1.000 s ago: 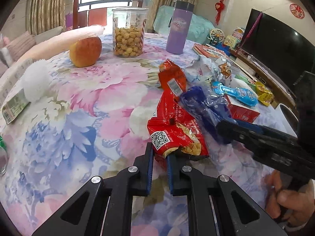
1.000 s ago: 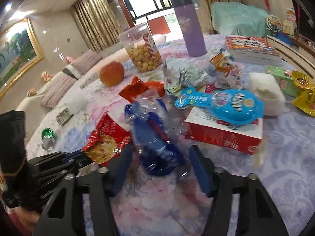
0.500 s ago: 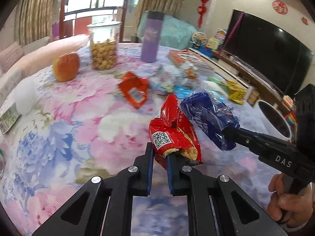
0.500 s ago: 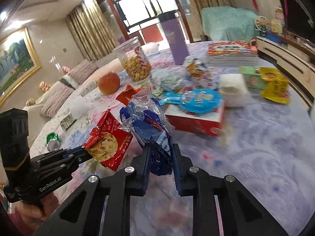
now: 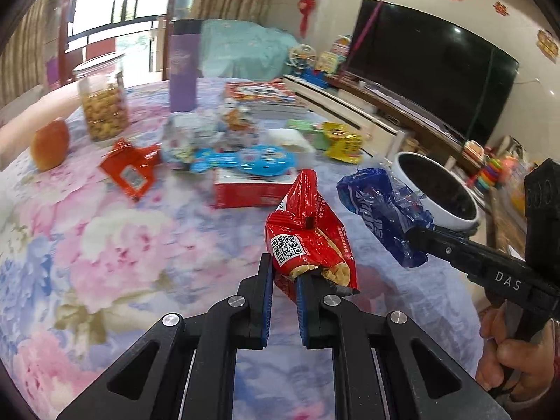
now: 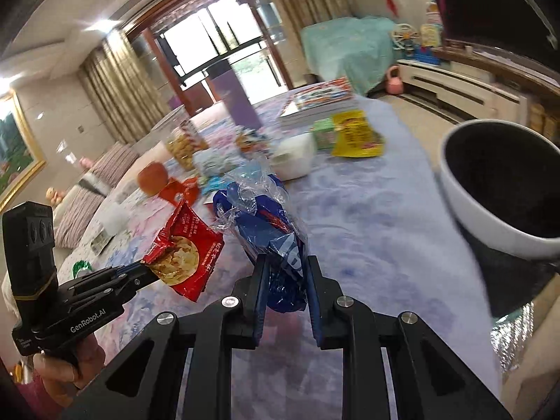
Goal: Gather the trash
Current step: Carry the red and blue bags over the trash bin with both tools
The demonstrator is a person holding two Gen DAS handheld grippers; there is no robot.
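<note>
White bin [image 6: 465, 206] beyond table edge [image 6: 416, 161]

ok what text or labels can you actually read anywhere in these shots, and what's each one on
"DAS": on the right gripper body, seen from the left wrist.
"GenRobot.AI": on the left gripper body, seen from the right wrist.
QR code, with print too small to read: on the red snack bag.
White lettering, crumpled and unreadable: on the blue wrapper.
Print on the blue packet, yellow packet and books: too blurred.
</note>
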